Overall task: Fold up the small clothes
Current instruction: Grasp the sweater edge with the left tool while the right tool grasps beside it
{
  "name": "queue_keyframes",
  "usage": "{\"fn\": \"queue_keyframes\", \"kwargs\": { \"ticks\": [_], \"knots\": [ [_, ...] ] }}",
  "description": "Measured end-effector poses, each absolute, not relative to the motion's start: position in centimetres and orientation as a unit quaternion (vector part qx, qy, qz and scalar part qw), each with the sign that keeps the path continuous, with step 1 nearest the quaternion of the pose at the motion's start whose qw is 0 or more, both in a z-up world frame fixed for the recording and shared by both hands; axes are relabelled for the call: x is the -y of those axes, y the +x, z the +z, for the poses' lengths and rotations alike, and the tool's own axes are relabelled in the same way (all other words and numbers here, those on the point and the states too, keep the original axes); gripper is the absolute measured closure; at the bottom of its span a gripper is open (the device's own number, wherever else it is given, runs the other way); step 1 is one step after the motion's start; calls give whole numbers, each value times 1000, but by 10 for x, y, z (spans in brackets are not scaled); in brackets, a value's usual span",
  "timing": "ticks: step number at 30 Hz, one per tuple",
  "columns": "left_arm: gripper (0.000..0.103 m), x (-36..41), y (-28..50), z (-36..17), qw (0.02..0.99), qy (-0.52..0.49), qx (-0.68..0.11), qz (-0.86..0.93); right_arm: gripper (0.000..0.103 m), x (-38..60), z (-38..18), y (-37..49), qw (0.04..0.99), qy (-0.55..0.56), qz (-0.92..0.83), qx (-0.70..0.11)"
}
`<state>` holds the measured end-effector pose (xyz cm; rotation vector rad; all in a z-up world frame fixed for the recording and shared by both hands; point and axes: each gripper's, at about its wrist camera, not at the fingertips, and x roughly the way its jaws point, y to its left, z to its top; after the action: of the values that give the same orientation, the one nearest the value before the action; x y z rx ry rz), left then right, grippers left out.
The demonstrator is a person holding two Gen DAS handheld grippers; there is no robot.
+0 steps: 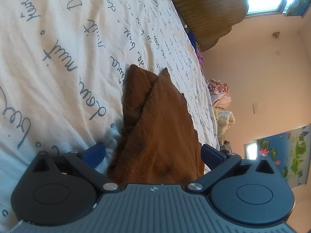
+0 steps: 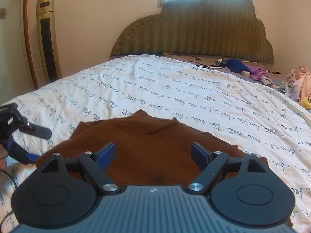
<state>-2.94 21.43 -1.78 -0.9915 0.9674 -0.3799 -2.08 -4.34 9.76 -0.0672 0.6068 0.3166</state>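
- On the bed's lettered sheet (image 2: 175, 89) lies the brown cloth (image 2: 155, 136), already doubled over: in the left wrist view we see two layers meeting along a slanted edge, with two corners poking up at the far end.
- We judge the fold partly done; the layers are uneven, so at least one more fold or some tidying seems left. A pile of other clothes (image 2: 299, 85) waits at the bed's right edge, so more garments likely remain.
- Our left gripper (image 1: 153, 153) is rolled hard to one side, the bed running tilted across its view. Its jaws stand wide, one on each side of the cloth's near end; the pads do not press on it, so we are holding nothing there.
- Our right gripper (image 2: 152, 154) points slightly down over the cloth's near part, toward the headboard (image 2: 194, 29). Its jaws are wide apart with only flat cloth below them, nothing gripped.
- From the right view, the left gripper shows at the cloth's left edge.
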Motion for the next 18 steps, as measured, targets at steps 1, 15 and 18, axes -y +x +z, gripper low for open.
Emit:
{"fn": "queue_keyframes", "kwargs": {
  "ticks": [1, 15, 18],
  "knots": [
    [4, -210, -28, -16, 754, -448, -447, -176, 18, 40, 99, -14, 940, -27, 156, -301],
    [97, -174, -38, -52, 744, -431, -479, -176, 16, -66, 94, 94, 878, -10, 184, -442],
    [97, -167, -41, -51, 760, -417, -468, -174, 16, -95, 84, 113, 856, -14, 179, -485]
  ]
}}
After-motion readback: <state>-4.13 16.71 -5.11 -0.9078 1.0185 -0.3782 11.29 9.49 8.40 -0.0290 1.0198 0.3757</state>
